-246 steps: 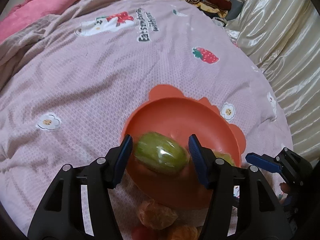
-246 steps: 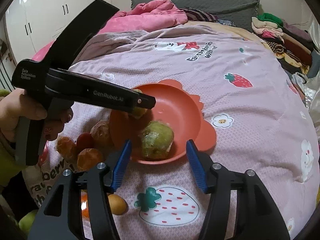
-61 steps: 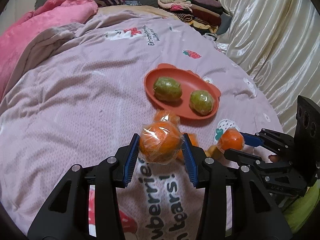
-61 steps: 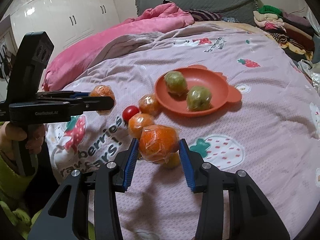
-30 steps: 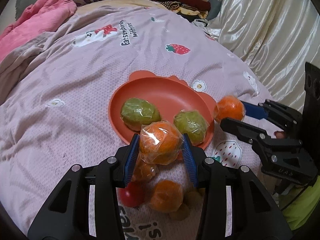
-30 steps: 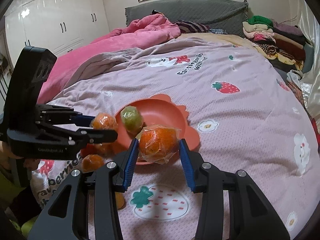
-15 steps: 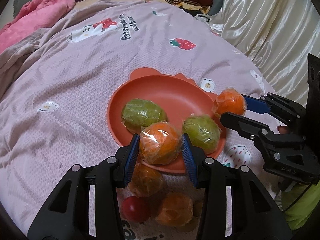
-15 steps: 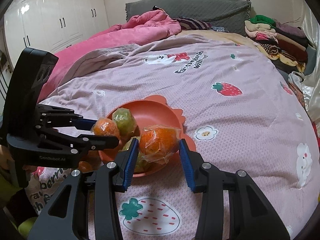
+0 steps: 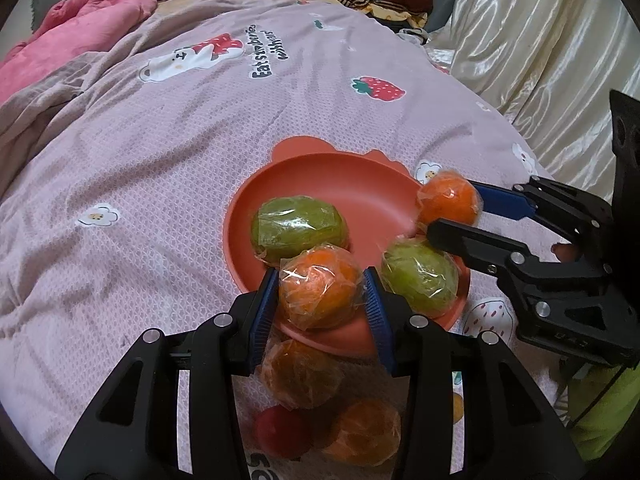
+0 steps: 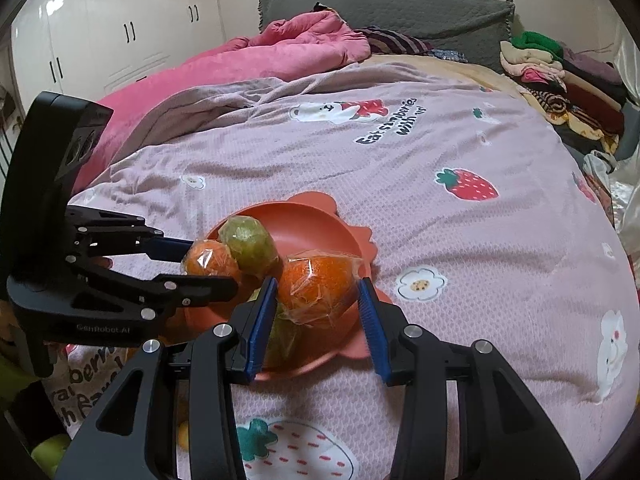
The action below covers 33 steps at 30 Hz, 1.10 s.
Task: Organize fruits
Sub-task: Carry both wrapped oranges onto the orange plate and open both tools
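An orange-red plate [image 9: 360,184] lies on the pink bedspread and holds two wrapped green fruits [image 9: 298,226] [image 9: 420,276]. My left gripper [image 9: 320,300] is shut on a wrapped orange [image 9: 318,286] over the plate's near rim. My right gripper [image 10: 318,304] is shut on another wrapped orange [image 10: 320,286] over the plate's [image 10: 312,236] right rim. In the left wrist view that right gripper [image 9: 452,212] holds its orange [image 9: 448,200] at the plate's right edge. In the right wrist view the left gripper [image 10: 208,264] holds its orange [image 10: 208,260] beside a green fruit [image 10: 248,242].
Two wrapped oranges [image 9: 300,372] [image 9: 366,430] and a small red fruit [image 9: 280,432] lie on the bedspread below the plate. A pink quilt [image 10: 240,64] and folded clothes [image 10: 560,76] are at the far end. A satin curtain [image 9: 540,40] hangs at the right.
Both grippers have moved in over the plate with their oranges. The left one has come forward over the near rim, the right one closer over the right rim.
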Each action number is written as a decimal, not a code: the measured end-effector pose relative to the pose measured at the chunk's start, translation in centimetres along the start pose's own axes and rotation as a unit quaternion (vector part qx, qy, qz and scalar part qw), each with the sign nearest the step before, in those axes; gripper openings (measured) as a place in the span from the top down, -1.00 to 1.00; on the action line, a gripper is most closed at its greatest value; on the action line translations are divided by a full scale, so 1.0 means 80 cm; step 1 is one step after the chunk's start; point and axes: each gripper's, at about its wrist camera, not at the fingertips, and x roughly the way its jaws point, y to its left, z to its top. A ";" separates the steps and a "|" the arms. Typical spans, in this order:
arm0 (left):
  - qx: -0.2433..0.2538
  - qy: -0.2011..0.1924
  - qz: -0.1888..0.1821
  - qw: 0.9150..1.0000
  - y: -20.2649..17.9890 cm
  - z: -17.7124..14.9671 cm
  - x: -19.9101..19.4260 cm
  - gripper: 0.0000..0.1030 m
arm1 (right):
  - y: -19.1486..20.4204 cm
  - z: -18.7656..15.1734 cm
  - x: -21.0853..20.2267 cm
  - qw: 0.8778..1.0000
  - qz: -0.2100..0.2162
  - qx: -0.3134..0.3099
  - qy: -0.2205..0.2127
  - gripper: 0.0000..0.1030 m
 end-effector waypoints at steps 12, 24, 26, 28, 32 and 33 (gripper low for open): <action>-0.002 0.000 0.000 1.000 0.001 0.001 0.001 0.32 | -0.003 0.010 0.022 1.000 0.005 -0.013 0.022 0.22; -0.001 -0.004 0.002 1.000 0.004 0.000 -0.002 0.24 | -0.001 0.019 0.037 0.999 0.007 -0.025 0.041 0.22; -0.002 -0.005 0.001 1.000 0.005 0.000 -0.003 0.24 | -0.001 0.020 0.039 0.999 0.007 -0.025 0.043 0.22; -0.001 -0.005 0.001 1.000 0.005 -0.001 -0.004 0.23 | -0.001 0.021 0.039 0.999 0.007 -0.027 0.045 0.22; -0.001 -0.006 0.000 1.000 0.005 -0.002 -0.005 0.23 | -0.001 0.022 0.041 0.998 0.007 -0.027 0.048 0.22; -0.002 -0.006 0.000 1.000 0.005 -0.002 -0.005 0.23 | -0.001 0.022 0.041 0.998 0.007 -0.027 0.049 0.22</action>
